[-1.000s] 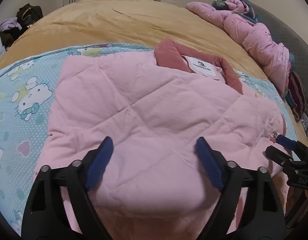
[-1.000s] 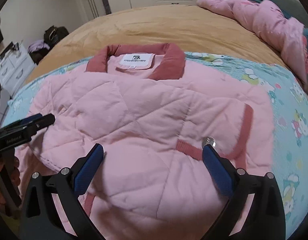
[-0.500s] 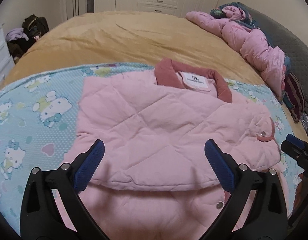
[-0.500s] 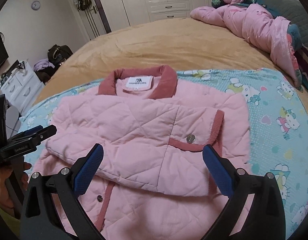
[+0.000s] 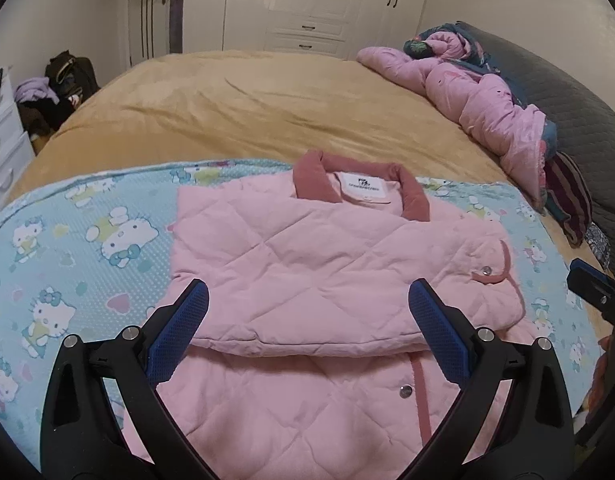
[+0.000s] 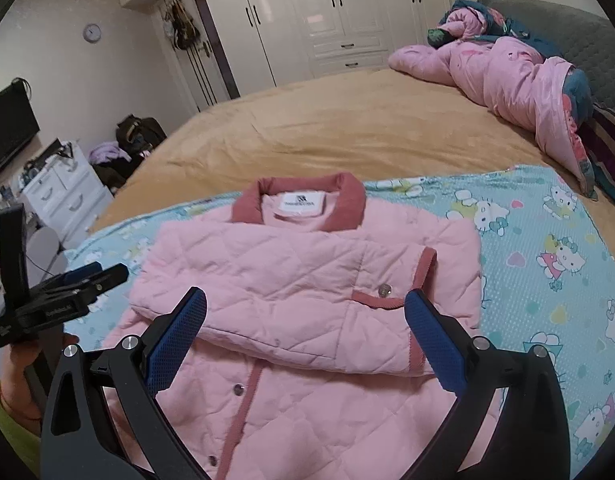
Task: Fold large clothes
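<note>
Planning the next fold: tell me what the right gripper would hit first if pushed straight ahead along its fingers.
Most likely the pink quilted jacket: the right gripper is open and empty, aimed at the folded-over sleeve layer across the jacket's middle. Depth is unclear, but nothing shows between the fingers and the fabric.

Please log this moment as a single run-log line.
task: fold large clothes | pink jacket: sleeves folded across the front, lying on cartoon sheet | left gripper: open, empty | right gripper: open, empty

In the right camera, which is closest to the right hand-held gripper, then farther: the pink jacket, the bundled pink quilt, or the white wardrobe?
From the right hand-held gripper:
1. Pink jacket, directly below and ahead.
2. Bundled pink quilt, far right on the bed.
3. White wardrobe, against the back wall.
</note>
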The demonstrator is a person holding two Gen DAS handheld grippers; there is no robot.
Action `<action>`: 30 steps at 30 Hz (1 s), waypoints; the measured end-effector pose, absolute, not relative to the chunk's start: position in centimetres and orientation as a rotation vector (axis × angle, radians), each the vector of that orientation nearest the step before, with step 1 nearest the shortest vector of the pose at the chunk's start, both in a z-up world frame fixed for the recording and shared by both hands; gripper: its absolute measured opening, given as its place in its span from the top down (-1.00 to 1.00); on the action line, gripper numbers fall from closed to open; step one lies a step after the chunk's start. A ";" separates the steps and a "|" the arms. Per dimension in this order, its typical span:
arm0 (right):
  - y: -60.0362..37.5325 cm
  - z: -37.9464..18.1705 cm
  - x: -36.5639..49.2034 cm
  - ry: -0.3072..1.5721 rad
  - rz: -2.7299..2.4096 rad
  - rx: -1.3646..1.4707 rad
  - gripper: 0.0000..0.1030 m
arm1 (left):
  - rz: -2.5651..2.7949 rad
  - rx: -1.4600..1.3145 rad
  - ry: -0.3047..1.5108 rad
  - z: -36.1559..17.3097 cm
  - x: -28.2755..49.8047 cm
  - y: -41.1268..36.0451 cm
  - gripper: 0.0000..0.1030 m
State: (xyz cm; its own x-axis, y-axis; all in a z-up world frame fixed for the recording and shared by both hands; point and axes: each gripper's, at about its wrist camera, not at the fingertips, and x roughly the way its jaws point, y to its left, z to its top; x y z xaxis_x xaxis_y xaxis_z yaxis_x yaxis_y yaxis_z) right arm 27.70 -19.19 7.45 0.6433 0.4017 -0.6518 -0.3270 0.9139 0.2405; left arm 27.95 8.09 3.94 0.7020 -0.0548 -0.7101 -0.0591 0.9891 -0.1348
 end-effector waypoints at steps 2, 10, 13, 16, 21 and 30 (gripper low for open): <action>-19.3 8.1 27.2 0.753 0.420 0.101 -0.92 | -0.001 -0.151 0.780 4.6 27.4 8.0 -0.82; -19.4 9.6 24.6 0.708 0.433 0.099 -0.92 | -0.019 -0.145 0.752 5.9 25.1 7.3 -0.82; -19.6 9.6 23.6 0.702 0.434 0.101 -0.92 | -0.029 -0.145 0.745 6.1 24.1 7.0 -0.82; -19.7 9.6 22.4 0.700 0.443 0.105 -0.92 | -0.032 -0.143 0.730 6.3 22.8 6.9 -0.82; -19.7 9.8 20.3 0.688 0.445 0.098 -0.92 | -0.042 -0.130 0.718 6.4 21.0 6.4 -0.82; -20.0 9.3 17.1 0.685 0.455 0.082 -0.92 | -0.044 -0.120 0.702 6.5 17.8 6.1 -0.82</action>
State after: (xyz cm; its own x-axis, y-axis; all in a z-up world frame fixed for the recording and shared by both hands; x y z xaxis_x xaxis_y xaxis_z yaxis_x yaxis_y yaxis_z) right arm 17.14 -20.03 9.32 0.6808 0.4312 -0.5920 -0.3784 0.8992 0.2198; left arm 17.81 6.15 6.47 0.7630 -0.0812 -0.6412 0.0002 0.9921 -0.1254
